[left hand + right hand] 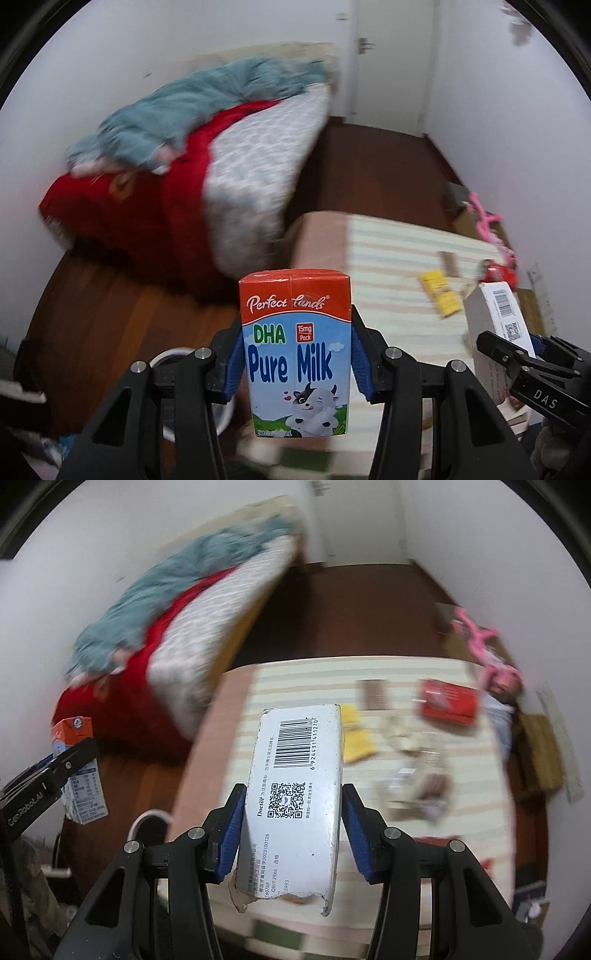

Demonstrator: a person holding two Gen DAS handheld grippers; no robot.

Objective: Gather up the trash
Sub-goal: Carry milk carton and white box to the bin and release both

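Your left gripper (297, 363) clamps the red-and-blue milk carton (295, 350), your right gripper (293, 830) the torn white cardboard box (291, 801); a yellow wrapper (354, 734) and red packet (448, 701) remain on the striped table (461, 775).

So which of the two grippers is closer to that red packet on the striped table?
Right. The right gripper, holding a white carton, hangs over the table near the red packet; the left gripper is off the table's left edge.

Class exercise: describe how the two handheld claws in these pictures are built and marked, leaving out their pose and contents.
Both the left claw and the right claw have matte black angular linkage arms with silver round pivot pins and ribbed blue pads. White lettering marks their black side arms. No sleeves or cables show.
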